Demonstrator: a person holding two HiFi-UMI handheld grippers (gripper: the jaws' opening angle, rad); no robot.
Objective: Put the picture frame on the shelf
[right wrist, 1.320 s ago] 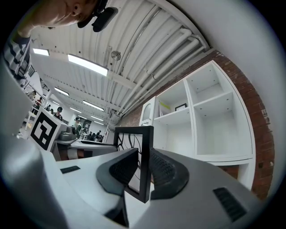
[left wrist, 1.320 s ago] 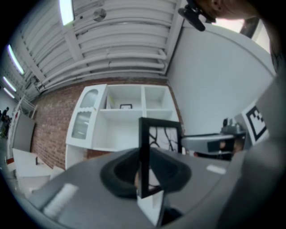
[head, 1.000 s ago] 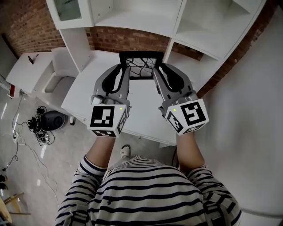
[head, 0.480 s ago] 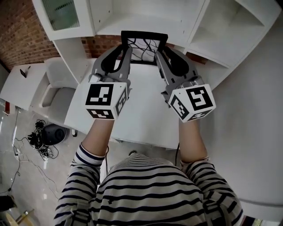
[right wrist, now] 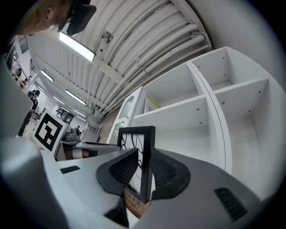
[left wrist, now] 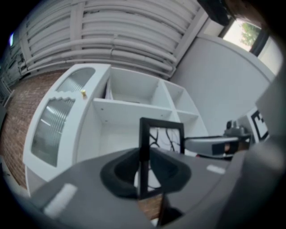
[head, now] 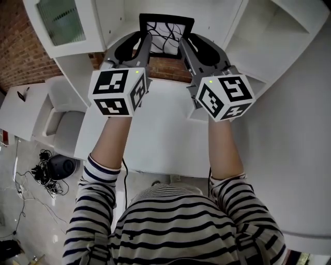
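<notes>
I'm gripping the black picture frame (head: 166,32) by its side edges, left gripper (head: 145,37) and right gripper (head: 185,38) both clamping it, holding it upright before the white shelf unit (head: 220,14).

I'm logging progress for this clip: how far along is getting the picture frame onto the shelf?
Done: the picture frame is gripped upright, with the left tongs on its left edge and the right tongs on its right edge, clear of the desk. In hand: it is held up before the open compartments of the shelf. Left: set it inside one and let go.
</notes>
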